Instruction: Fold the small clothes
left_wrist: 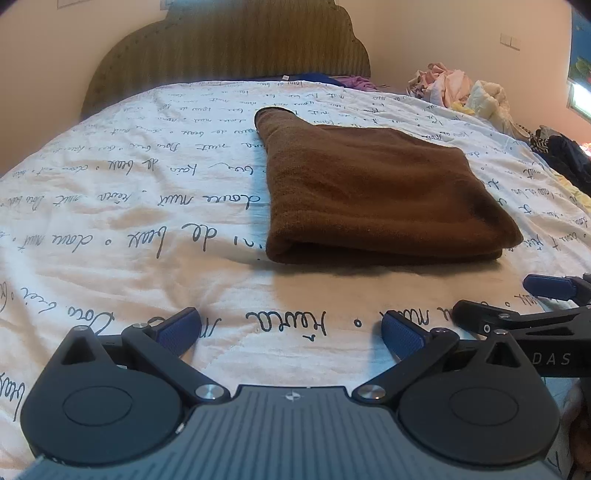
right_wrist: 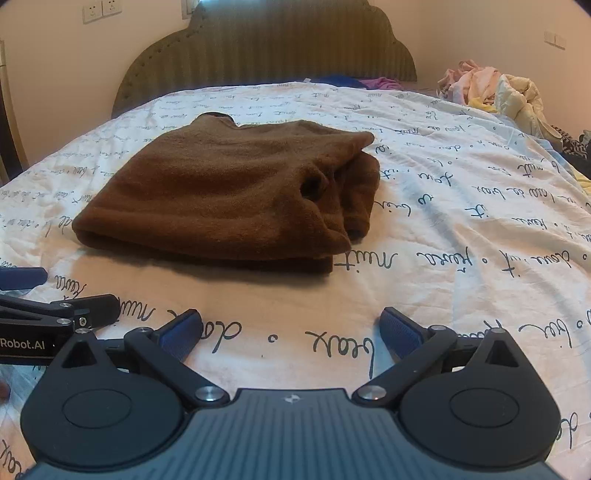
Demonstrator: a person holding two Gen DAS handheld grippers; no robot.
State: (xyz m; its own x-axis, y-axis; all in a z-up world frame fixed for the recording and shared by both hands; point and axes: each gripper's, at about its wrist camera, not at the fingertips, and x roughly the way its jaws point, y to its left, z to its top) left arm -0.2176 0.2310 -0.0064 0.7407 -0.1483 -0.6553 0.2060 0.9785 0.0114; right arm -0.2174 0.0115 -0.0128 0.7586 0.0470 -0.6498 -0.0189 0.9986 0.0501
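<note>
From the left wrist, our left gripper (left_wrist: 290, 330) gapes wide and empty, short of the folded brown fleece garment (left_wrist: 376, 195) on the white script-printed bedsheet (left_wrist: 147, 221). From the right wrist, our right gripper (right_wrist: 290, 328) is equally wide, holding nothing; the loose right-hand layers probably need tucking next.

A white bedspread (right_wrist: 424, 229) printed with dark handwriting covered the bed. At twelve o'clock stood a scalloped, ribbed headboard (right_wrist: 266, 48). A heap of pale laundry (right_wrist: 491, 92) sat at two o'clock, and wall sockets (right_wrist: 101, 9) at eleven.
</note>
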